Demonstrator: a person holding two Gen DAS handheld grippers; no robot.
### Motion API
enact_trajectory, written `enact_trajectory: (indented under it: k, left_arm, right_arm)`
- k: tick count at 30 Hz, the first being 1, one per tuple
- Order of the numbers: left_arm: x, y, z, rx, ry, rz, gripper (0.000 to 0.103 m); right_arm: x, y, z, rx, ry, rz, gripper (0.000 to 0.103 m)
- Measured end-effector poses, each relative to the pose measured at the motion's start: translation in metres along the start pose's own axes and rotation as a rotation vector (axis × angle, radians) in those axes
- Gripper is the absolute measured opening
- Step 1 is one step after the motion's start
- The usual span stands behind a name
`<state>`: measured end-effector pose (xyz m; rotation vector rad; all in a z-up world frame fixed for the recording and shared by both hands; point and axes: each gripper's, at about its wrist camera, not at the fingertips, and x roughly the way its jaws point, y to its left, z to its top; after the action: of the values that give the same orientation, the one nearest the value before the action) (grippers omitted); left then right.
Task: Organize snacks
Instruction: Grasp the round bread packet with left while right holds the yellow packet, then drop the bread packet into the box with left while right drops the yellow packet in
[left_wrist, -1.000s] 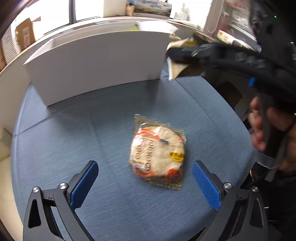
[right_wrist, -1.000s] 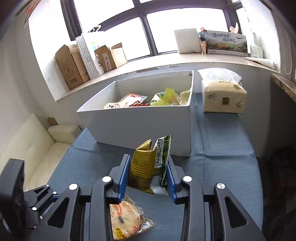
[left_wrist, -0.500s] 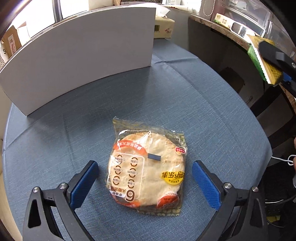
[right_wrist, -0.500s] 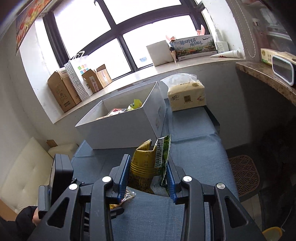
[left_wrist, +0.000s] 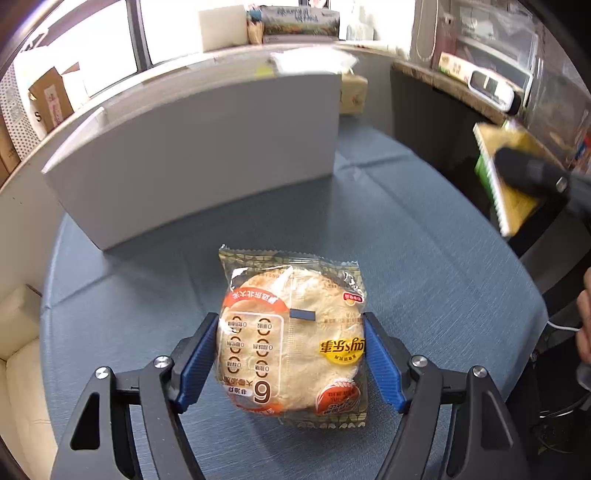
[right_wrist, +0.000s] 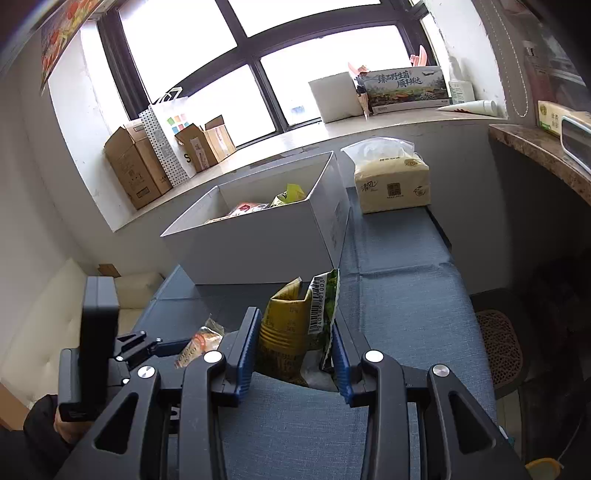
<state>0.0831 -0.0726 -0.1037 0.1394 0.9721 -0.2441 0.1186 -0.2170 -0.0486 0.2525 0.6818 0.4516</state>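
My left gripper (left_wrist: 290, 352) is shut on a round rice cracker pack (left_wrist: 291, 343) with orange print; its blue pads press both sides of the pack on the blue table (left_wrist: 424, 266). My right gripper (right_wrist: 295, 347) is shut on a yellow-green snack bag (right_wrist: 299, 325) and holds it above the table's right side; that bag also shows at the right edge of the left wrist view (left_wrist: 506, 181). The white box (right_wrist: 258, 236) with several snacks inside stands at the back. The cracker pack also shows in the right wrist view (right_wrist: 201, 341).
A tissue pack (right_wrist: 391, 181) sits right of the white box. Cardboard boxes (right_wrist: 140, 166) and a dotted bag stand on the windowsill. A cream sofa (right_wrist: 40, 321) lies left of the table, a counter (right_wrist: 535, 147) to the right.
My left gripper moved forward over the cracker pack and closed on it. My right gripper, still holding the snack bag, drew back to the right, away from the white box.
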Motion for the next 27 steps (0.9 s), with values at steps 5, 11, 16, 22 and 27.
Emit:
enact_trajectory:
  k: [5,11,16,22,27]
  left_arm:
    - [-0.041,0.02,0.02,-0.03,-0.096,0.033,0.079]
    - [-0.081,0.068,0.077,-0.114,-0.211,0.068,0.079]
    - [-0.073,0.118,0.146,-0.191,-0.252,0.091,0.079]
    - [-0.028,0.155,0.204,-0.235,-0.218,0.14,0.079]
    - [0.002,0.164,0.216,-0.243,-0.171,0.137,0.082]
  right_arm:
    - [0.01,0.014,0.01,-0.027,0.006,0.034,0.04]
    - [0.028,0.04,0.059,-0.108,-0.025,0.071,0.04]
    - [0.066,0.049,0.118,-0.106,-0.021,0.074,0.04]
    - [0.125,0.051,0.175,-0.102,0.003,0.054,0.04]
    - [0.165,0.042,0.2,-0.052,0.054,0.046,0.042]
